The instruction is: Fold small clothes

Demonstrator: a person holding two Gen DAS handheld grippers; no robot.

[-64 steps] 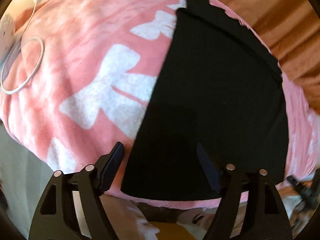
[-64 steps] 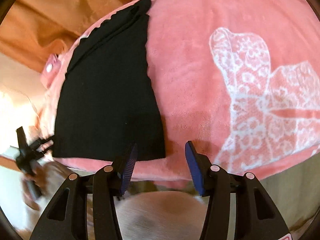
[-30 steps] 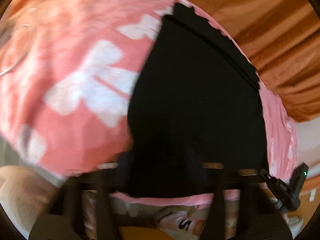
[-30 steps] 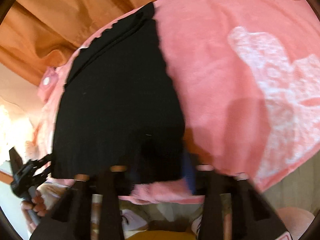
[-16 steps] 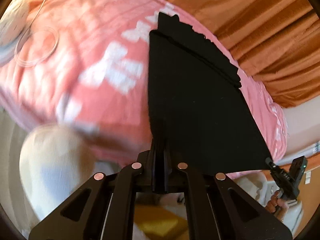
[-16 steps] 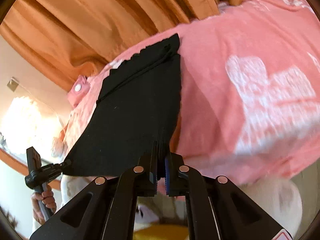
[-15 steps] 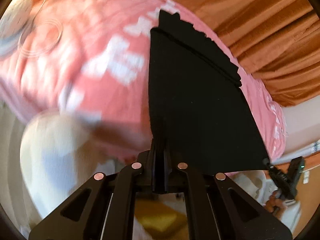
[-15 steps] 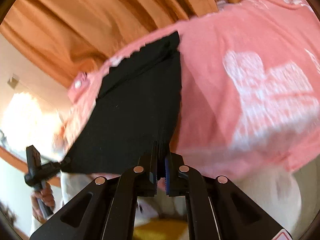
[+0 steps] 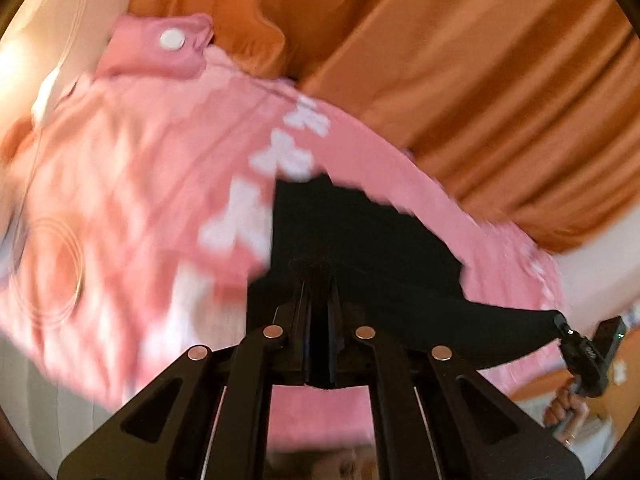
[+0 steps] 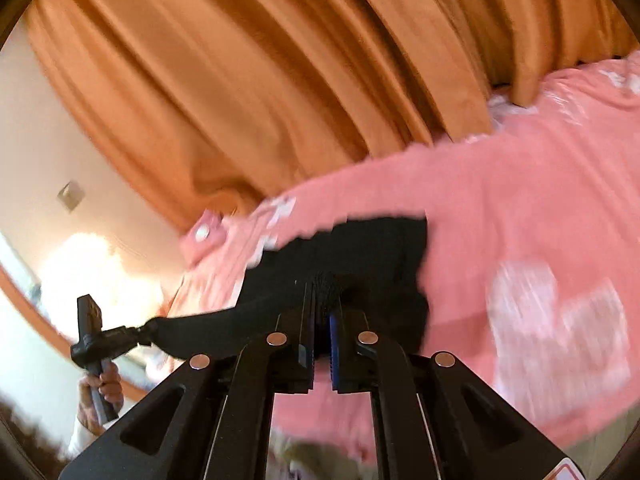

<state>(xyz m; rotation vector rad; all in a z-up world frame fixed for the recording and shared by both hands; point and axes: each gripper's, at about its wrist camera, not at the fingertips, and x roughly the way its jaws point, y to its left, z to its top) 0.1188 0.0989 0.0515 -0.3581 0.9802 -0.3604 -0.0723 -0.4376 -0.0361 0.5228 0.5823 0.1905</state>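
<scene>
A black garment [image 9: 372,240] lies on a pink blanket with white bows [image 9: 132,184]. Its near edge is lifted off the blanket and stretched between both grippers. My left gripper [image 9: 318,284] is shut on the garment's near left corner, where the cloth bunches at the fingertips. In the right wrist view my right gripper [image 10: 324,288] is shut on the near right corner of the black garment [image 10: 360,248]. Each view shows the other gripper pinching the far end of the taut hem: the right one [image 9: 560,322] in the left wrist view, the left one [image 10: 140,334] in the right wrist view.
Orange curtains [image 10: 280,80] hang behind the bed. A pink pillow with a white button [image 9: 160,48] lies at the far left. A white cable coil [image 9: 52,268] rests on the blanket at the left. A hand [image 10: 100,392] grips the left tool's handle.
Both grippers closed on the garment's near corners and have since risen, lifting the near edge off the blanket. The views now tilt up toward the curtains.
</scene>
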